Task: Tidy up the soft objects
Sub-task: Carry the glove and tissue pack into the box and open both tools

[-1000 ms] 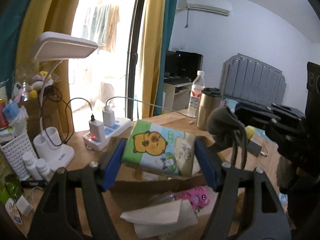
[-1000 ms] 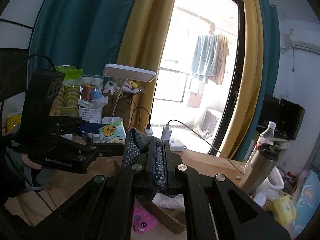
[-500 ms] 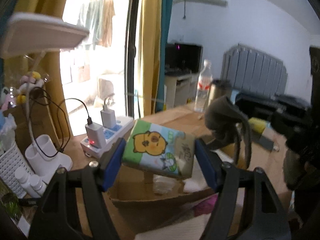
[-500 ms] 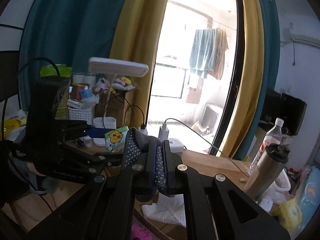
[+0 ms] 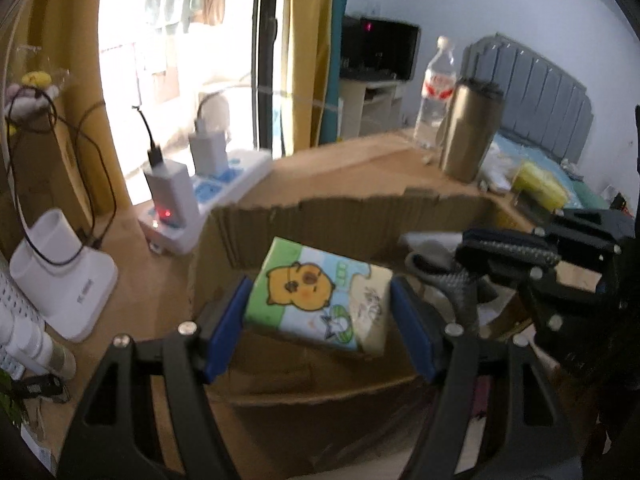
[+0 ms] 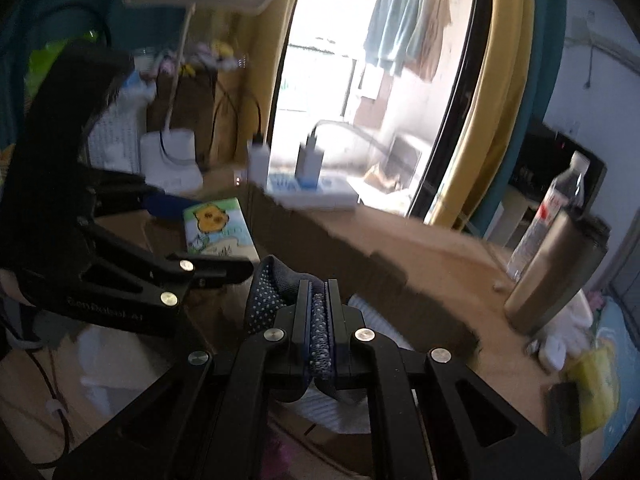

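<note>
My left gripper (image 5: 318,322) is shut on a tissue pack (image 5: 320,300) printed with a yellow cartoon animal, held over the open cardboard box (image 5: 352,216). The pack (image 6: 218,232) also shows in the right wrist view, at the tip of the left gripper (image 6: 200,240). My right gripper (image 6: 320,320) is shut on a grey sock with white grip dots (image 6: 272,296), low over the box (image 6: 360,264). In the left wrist view the right gripper (image 5: 508,252) and sock (image 5: 460,284) sit at the box's right side. White cloth (image 6: 344,408) lies inside the box.
A power strip with chargers (image 5: 200,196) and a white lamp base (image 5: 60,276) stand left of the box. A steel tumbler (image 5: 468,132) and water bottle (image 5: 434,92) stand behind it. A yellow-green pack (image 6: 596,392) lies at the right. Window and curtains are behind.
Both grippers have dropped toward the box with their loads; the box now fills more of each view. The sock hangs lower, near the box's inside.
</note>
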`<state>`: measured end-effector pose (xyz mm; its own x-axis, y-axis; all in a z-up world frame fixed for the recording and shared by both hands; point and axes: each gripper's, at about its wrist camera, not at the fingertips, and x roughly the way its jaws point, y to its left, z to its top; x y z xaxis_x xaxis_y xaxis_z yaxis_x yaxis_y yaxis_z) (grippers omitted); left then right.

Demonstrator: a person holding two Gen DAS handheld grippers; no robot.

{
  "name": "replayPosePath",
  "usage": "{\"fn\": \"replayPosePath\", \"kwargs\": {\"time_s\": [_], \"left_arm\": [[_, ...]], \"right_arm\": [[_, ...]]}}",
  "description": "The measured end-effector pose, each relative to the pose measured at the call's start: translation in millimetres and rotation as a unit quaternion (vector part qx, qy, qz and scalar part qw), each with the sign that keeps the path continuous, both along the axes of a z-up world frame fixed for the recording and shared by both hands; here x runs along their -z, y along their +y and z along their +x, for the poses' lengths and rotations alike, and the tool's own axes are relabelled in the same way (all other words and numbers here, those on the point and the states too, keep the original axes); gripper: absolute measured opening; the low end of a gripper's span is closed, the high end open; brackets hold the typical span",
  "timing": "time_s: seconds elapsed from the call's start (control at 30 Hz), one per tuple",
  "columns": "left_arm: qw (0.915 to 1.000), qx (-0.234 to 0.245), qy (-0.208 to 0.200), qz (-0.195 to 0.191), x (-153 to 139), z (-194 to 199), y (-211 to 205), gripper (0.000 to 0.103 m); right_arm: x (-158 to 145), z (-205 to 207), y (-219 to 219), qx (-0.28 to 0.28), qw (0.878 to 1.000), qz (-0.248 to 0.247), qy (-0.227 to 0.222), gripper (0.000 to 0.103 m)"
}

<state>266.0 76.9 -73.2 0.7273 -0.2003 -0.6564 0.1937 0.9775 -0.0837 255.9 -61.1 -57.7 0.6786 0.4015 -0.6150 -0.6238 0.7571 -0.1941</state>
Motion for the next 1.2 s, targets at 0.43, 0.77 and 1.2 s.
{"fn": "replayPosePath", "kwargs": {"time_s": [0.43,0.77,1.2], "left_arm": [[0.9989,-0.012,0.045,0.009,15.6,0.1,-5.6,0.077],[0.9970,-0.006,0.057,0.052,16.5,-10.5,-19.7,0.078],[0.9973,-0.005,0.045,0.058,10.0,-27.7,-23.3,0.079]], "right_arm": [[27.3,18.6,-6.0,0.031,0.995,-0.017,0.097,0.036],[33.4,16.7,-14.2,0.026,0.993,-0.045,0.109,0.052],[13.8,-3.3,-15.7,0.003,0.995,-0.032,0.090,0.055]]}}
